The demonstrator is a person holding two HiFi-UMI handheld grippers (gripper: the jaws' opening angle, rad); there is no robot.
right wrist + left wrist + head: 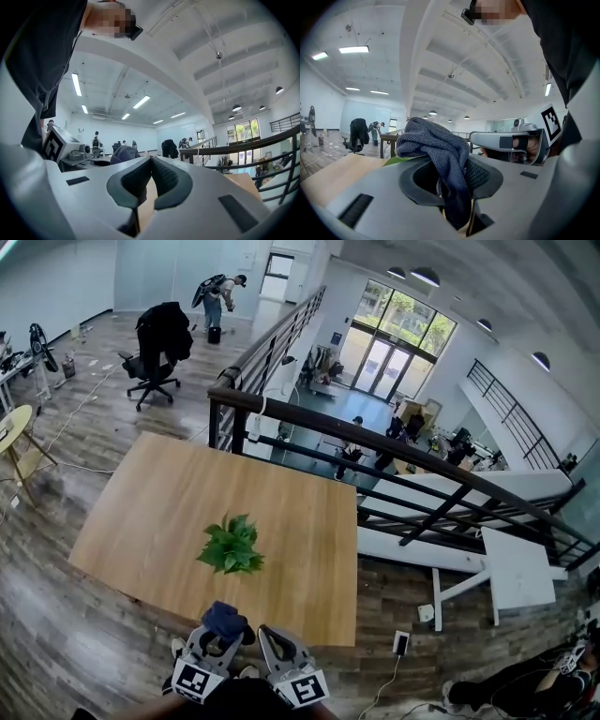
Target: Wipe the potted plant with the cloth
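Left gripper [222, 638] clamping cloth [225, 618], bunched end toward potted plant [231, 546]

Bright, even indoor light throughout. We log ceiling strip lights [140, 101] and round lamps [424, 276] overhead, with daylight coming in through the tall windows [403, 320]. Shadows on the table [309, 549] are soft and faint. All three views bow strongly toward the edges, and both gripper views have black rounded corners. The cloth [436, 145], close to the lens, is sharp enough to show its weave. The far room looks small and hazy to us.
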